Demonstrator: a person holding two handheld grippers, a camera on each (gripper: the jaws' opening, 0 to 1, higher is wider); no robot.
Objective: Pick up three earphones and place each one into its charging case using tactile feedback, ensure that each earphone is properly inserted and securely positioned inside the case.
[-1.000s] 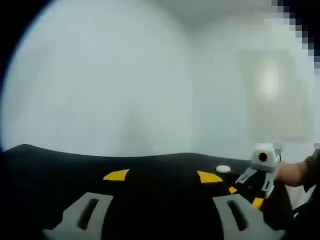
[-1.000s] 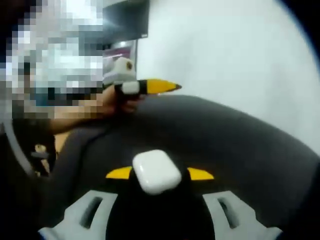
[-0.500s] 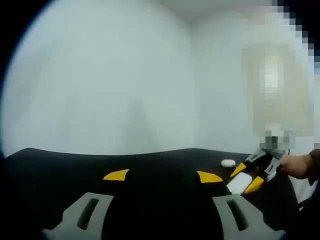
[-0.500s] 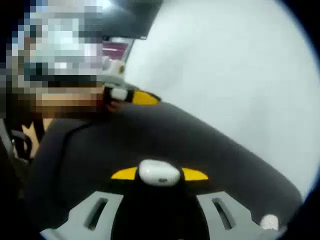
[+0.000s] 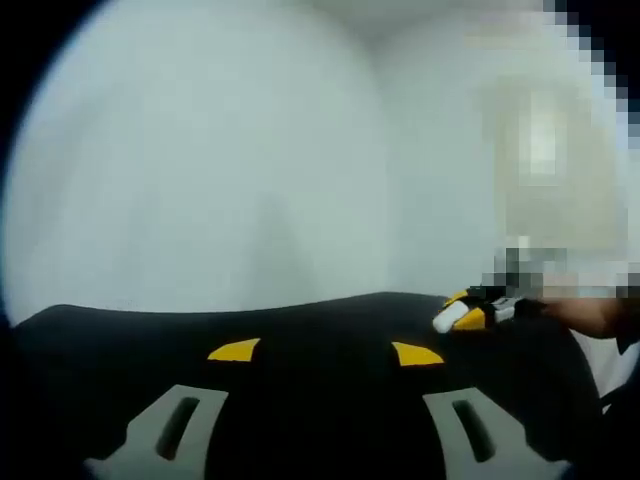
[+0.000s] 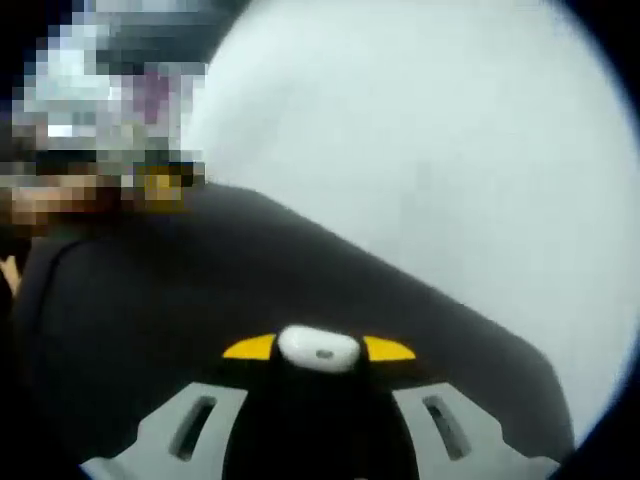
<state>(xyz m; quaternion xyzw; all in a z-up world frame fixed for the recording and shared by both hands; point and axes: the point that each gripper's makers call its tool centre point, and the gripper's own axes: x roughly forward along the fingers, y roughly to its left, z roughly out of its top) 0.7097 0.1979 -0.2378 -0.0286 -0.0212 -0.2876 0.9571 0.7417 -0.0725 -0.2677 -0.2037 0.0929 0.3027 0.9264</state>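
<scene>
Blur softens both views, so detail is limited. In the right gripper view, the right gripper (image 6: 318, 350) has its two yellow-tipped fingers (image 6: 250, 347) closed in on a white charging case (image 6: 318, 349), which sits pinched between the tips with its rounded side toward the camera and a small dark mark on its face; it looks closed, though the blur makes that uncertain. Below and around the case spreads the black tabletop (image 6: 300, 270), tilted in this view and meeting a plain white wall (image 6: 430, 150) behind. At the far left of this view a yellow tip of the left gripper (image 6: 160, 184) shows at the tabletop's edge, next to mosaic patches. In the left gripper view, the left gripper (image 5: 325, 352) rises from the bottom with its fingers (image 5: 234, 350) spread well apart and nothing between them, only the bare black tabletop (image 5: 200, 330) ahead. Coming in from the right side of this view is the right gripper (image 5: 470, 310), seen small and low over the tabletop, with the charging case (image 5: 449, 319) as a white shape at its yellow tips; whether the case touches the tabletop cannot be told. A hand (image 5: 595, 318) holds that gripper from behind. The pale wall (image 5: 250, 150) rises beyond the tabletop.
</scene>
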